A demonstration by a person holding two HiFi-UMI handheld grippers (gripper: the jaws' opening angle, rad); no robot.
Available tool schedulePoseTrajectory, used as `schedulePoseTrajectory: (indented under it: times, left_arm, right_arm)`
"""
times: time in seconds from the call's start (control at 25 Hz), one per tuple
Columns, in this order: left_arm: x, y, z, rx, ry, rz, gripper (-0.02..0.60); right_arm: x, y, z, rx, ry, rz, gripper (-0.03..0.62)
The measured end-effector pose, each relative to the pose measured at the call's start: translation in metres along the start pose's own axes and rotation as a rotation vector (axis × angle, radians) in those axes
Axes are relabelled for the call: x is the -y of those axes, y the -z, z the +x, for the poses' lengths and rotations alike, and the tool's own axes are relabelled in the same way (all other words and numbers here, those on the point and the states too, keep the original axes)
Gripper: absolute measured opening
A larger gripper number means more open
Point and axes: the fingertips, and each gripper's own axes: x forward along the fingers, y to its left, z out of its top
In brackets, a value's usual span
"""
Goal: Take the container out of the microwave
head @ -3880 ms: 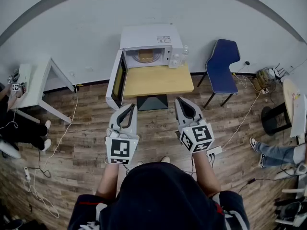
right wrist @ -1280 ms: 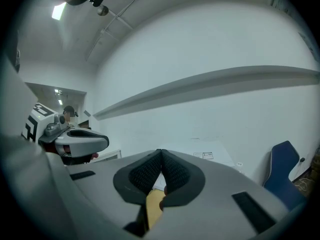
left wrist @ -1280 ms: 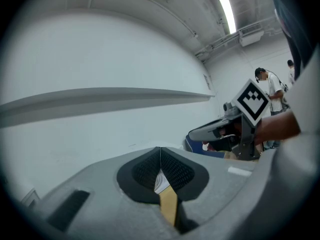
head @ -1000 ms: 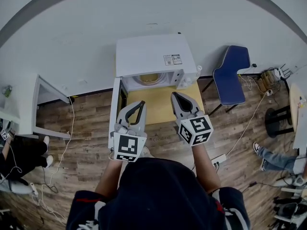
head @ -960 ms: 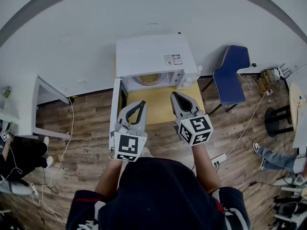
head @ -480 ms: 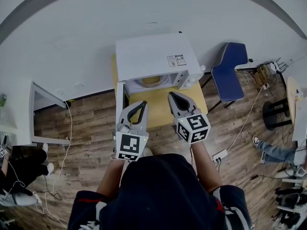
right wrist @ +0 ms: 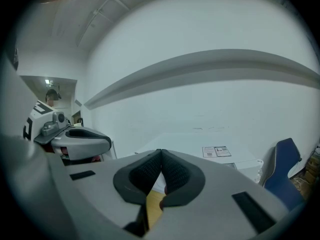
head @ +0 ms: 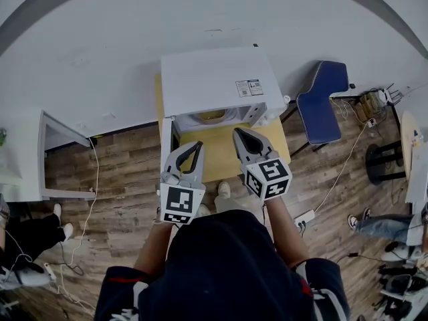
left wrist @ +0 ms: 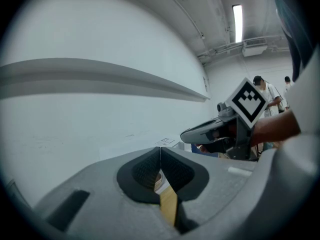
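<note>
The white microwave (head: 212, 80) stands on a small wooden table (head: 221, 151), its door (head: 165, 146) swung open to the left. Inside the cavity I see only the top of a tan container (head: 211, 116). My left gripper (head: 198, 144) hangs over the table's front left, just right of the door, shut and empty. My right gripper (head: 236, 133) is over the table in front of the cavity, also shut and empty. In the left gripper view the pads of my left gripper (left wrist: 160, 151) meet; my right gripper (right wrist: 161, 154) shows the same in its own view. Both are short of the cavity.
A blue chair (head: 321, 100) stands right of the table. A white side table (head: 30, 156) is at the left, with cables on the wood floor (head: 114, 179). A dark round stool (head: 384, 158) and a seated person's legs (head: 378, 225) are at the far right.
The person has stepped closer to the microwave, which now looks larger and nearer. Both grippers moved forward and slightly down over the table, still shut.
</note>
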Motion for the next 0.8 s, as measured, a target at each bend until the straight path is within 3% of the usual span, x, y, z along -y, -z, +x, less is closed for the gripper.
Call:
schedulePoseTrajectory:
  times: [0.32, 0.8]
  left_arm:
    - [-0.015, 0.015, 0.026, -0.065, -0.030, -0.037, 0.017]
    - [-0.026, 0.046, 0.055, -0.148, -0.048, -0.085, 0.017]
  right_arm:
    - [0.021, 0.015, 0.035, -0.064, -0.037, 0.033, 0.009]
    - [0.046, 0.084, 0.084, -0.253, -0.083, 0.074, 0.009]
